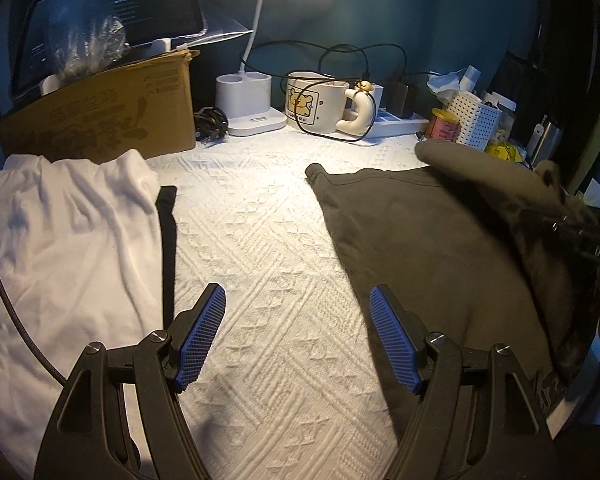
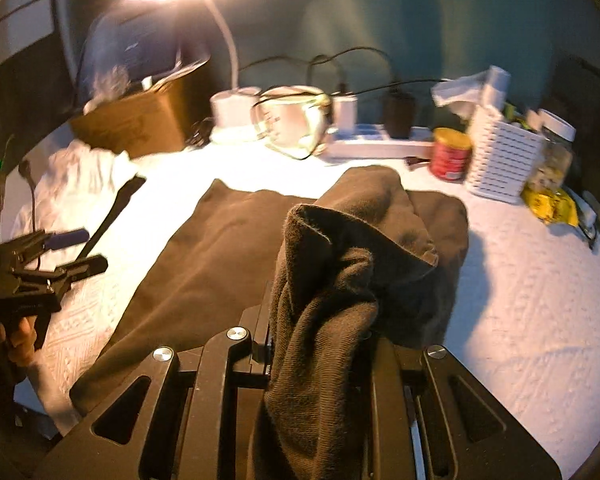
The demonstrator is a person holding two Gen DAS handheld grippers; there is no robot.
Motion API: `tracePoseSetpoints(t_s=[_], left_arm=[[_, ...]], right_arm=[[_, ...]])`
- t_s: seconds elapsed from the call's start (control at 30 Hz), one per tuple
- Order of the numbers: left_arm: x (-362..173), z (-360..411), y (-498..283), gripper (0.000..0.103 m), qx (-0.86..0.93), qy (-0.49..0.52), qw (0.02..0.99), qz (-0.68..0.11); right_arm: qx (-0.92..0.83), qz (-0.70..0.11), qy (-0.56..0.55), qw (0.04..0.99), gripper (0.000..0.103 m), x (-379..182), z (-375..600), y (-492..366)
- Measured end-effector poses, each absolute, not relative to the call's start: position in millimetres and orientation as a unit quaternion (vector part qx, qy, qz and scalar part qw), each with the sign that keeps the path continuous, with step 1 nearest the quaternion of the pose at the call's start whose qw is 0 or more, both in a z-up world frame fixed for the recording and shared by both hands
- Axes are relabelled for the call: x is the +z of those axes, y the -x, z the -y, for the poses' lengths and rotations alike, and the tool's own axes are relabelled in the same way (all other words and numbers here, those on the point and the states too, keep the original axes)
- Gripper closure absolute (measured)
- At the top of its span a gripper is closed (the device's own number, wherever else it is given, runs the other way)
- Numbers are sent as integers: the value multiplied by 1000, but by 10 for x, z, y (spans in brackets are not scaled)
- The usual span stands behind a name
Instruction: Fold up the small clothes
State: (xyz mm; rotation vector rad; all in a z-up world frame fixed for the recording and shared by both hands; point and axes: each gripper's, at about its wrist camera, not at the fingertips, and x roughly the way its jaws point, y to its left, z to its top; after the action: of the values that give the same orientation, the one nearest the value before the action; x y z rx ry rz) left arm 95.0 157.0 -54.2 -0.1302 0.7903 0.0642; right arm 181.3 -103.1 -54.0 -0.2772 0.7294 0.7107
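Dark garment [image 2: 228,248] bunched in right tool [image 2: 320,344] hides its fingertips; left tool [image 1: 298,336] gapes empty.

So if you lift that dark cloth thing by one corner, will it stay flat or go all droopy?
Probably droopy. Where the right gripper pinches the dark garment, the fabric already bunches and hangs in soft folds. The rest lies limp on the white textured cover, so it would likely drag along rather than lift stiffly. It looks light, and its fuzzy knit should not slip easily.

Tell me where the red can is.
The red can stands at the back of the table, right of centre in the right wrist view, between the white power strip and the white basket.
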Motion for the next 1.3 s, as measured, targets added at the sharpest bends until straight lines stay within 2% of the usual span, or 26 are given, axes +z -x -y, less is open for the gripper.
tracePoseSetpoints(t_s=[0.43,0.53,0.63,0.67,0.9,1.3], left_arm=[[-501,-1576,-800,28,32,70,922,-381],[-493,-1579,-768,28,32,72,921,-382],[-493,-1591,-725,28,38,72,919,-384],[-491,-1605,-708,28,42,74,919,-386],[-477,-1682,-581,28,58,76,917,-387],[-413,-1556,-481,28,53,71,917,-389]], right_arm=[[365,-379,196,828,82,-814,613,-1449],[386,-382,193,817,74,-811,553,-1356],[431,-406,158,790,47,-825,493,-1278],[442,-408,155,784,46,-832,462,-1230],[498,-426,188,731,45,-1018,181,-770],[509,-398,192,738,45,-930,370,-424]])
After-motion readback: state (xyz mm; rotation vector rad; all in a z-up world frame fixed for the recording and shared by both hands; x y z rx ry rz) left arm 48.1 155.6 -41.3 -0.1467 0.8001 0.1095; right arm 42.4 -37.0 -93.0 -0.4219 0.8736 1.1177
